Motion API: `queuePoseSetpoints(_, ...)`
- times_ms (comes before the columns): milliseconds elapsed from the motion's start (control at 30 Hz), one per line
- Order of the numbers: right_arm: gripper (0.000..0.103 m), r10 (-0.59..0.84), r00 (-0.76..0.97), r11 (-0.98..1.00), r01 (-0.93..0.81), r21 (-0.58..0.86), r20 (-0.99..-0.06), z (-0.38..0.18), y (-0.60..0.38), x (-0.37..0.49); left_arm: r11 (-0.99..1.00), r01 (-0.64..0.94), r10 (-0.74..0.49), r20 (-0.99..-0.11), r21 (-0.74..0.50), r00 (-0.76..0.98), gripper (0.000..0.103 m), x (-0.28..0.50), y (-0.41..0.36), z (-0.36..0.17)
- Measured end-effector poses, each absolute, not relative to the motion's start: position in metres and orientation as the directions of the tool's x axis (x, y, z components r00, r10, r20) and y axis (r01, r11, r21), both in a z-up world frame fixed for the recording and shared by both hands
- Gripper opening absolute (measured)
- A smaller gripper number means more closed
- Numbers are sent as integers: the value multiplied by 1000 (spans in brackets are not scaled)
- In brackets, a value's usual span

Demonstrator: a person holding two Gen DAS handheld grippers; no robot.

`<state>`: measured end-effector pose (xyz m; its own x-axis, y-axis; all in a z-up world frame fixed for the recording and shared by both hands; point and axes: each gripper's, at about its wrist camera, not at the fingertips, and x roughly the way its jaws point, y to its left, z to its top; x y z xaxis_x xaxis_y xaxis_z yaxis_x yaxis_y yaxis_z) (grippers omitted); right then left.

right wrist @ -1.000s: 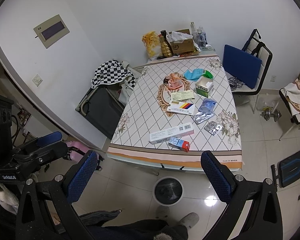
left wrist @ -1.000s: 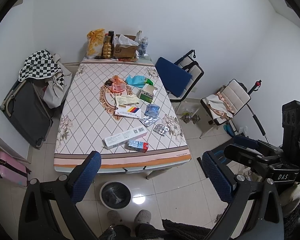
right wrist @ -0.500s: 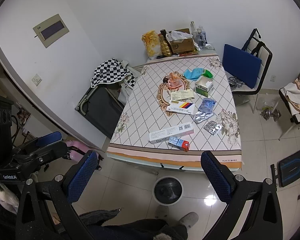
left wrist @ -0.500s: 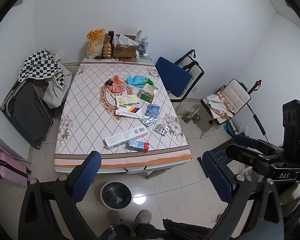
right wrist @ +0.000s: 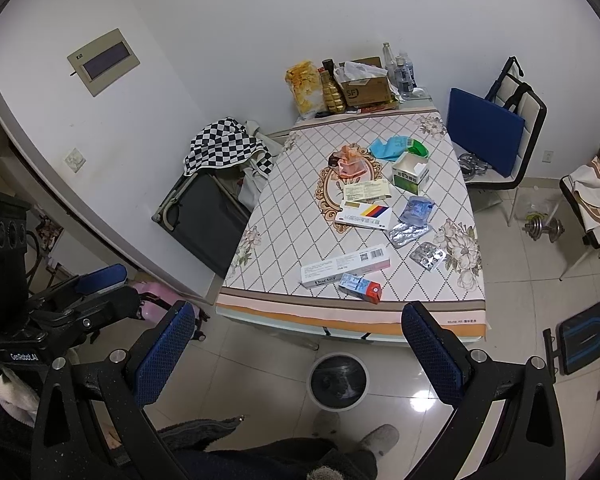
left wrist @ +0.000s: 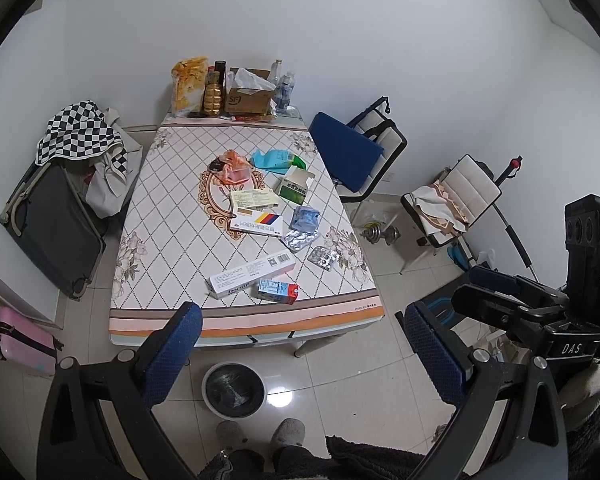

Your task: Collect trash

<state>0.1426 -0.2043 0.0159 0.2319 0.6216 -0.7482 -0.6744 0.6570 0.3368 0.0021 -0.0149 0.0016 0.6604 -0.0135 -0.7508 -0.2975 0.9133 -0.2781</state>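
While both tools hang back over the floor short of the quilt-patterned cloth-covered table [left wrist: 156, 216], the left gripper [left wrist: 300, 344] and the right gripper [right wrist: 296, 340] each have their blue-padded fingers spread wide with nothing between them. Trash lies ahead and above in both views: nearest the table edge is the small blue-and-red carton [left wrist: 278, 291], touching the long white box printed "Doctor" [right wrist: 345, 266], whose long axis runs roughly crosswise to the fingers. A round lined waste bin [right wrist: 338, 380] stands on the floor below that edge (neither hand looks clearly nearer). A far brown cardboard box [left wrist: 247, 100] reads "SF".
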Motion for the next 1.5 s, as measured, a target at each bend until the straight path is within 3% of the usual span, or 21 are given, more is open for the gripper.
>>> queuePoseSetpoints(600,103,620,240,669,-660,343,-747,12,-195,140,920,-276,-32,-753,-279,657,103,5,-9,-5)
queuePoseSetpoints(667,103,619,244,675,-651,347,-747,11,-192,141,923,-304,21,-757,-236,653,103,7,-2,-8)
queuePoseSetpoints(800,103,567,283,733,-601,318,-774,-8,-181,153,899,-437,271,-777,-7,569,103,27,20,-44)
queuePoseSetpoints(967,103,374,319,805,-577,135,-871,-77,-141,185,841,-509,411,-828,182,382,103,59,54,-141)
queuePoseSetpoints(1200,102,93,282,740,-662,-124,-955,-235,-58,243,806,-504,431,-891,309,143,103,96,86,-270)
queuePoseSetpoints(1467,88,-29,182,501,-848,-171,-983,-358,19,267,779,-504,420,-907,374,-24,103,120,103,-325)
queuePoseSetpoints(1500,82,-29,163,470,-868,-157,-986,-367,24,267,781,-498,417,-908,378,-35,103,124,101,-330)
